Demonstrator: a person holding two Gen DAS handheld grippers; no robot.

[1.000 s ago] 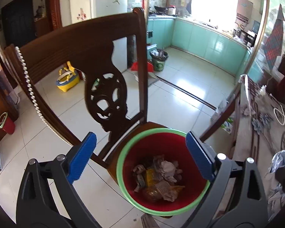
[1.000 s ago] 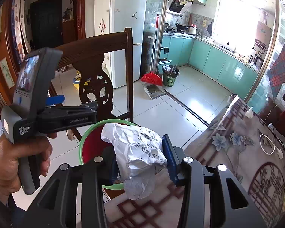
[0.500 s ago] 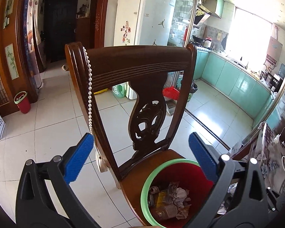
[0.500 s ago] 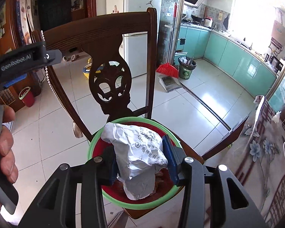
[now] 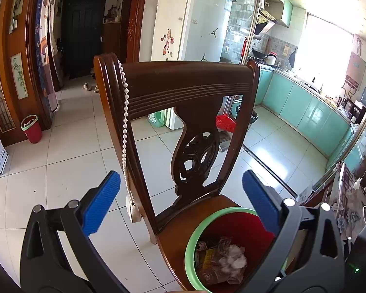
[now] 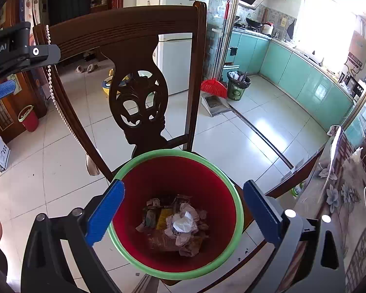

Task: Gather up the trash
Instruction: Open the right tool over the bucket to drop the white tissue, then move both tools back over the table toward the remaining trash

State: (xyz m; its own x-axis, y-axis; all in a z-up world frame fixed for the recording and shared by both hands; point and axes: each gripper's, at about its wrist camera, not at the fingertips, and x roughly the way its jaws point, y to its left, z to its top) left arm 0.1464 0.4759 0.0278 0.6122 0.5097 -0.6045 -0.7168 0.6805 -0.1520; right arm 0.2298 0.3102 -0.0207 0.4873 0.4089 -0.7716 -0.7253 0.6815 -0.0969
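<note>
A red bin with a green rim (image 6: 236,202) stands on the seat of a dark wooden chair (image 6: 136,39). Crumpled paper and wrappers (image 6: 180,222) lie at its bottom, with a white wad on top. My right gripper (image 6: 183,210) is open and empty directly above the bin's mouth. My left gripper (image 5: 183,200) is open and empty, held up and to the left, facing the chair back (image 5: 183,83); the bin (image 5: 190,246) shows at its lower right with trash (image 5: 222,261) inside.
A bead chain (image 5: 125,127) hangs from the chair's left post. A table with a flowered cloth (image 6: 349,195) lies to the right. A second red bin (image 5: 33,129), a red broom (image 6: 213,85) and a dark kitchen bin (image 6: 238,86) stand on the tiled floor.
My right gripper moved over the bin, opened and let the crumpled white wrapper drop in. My left gripper rose and drew back to the left.
</note>
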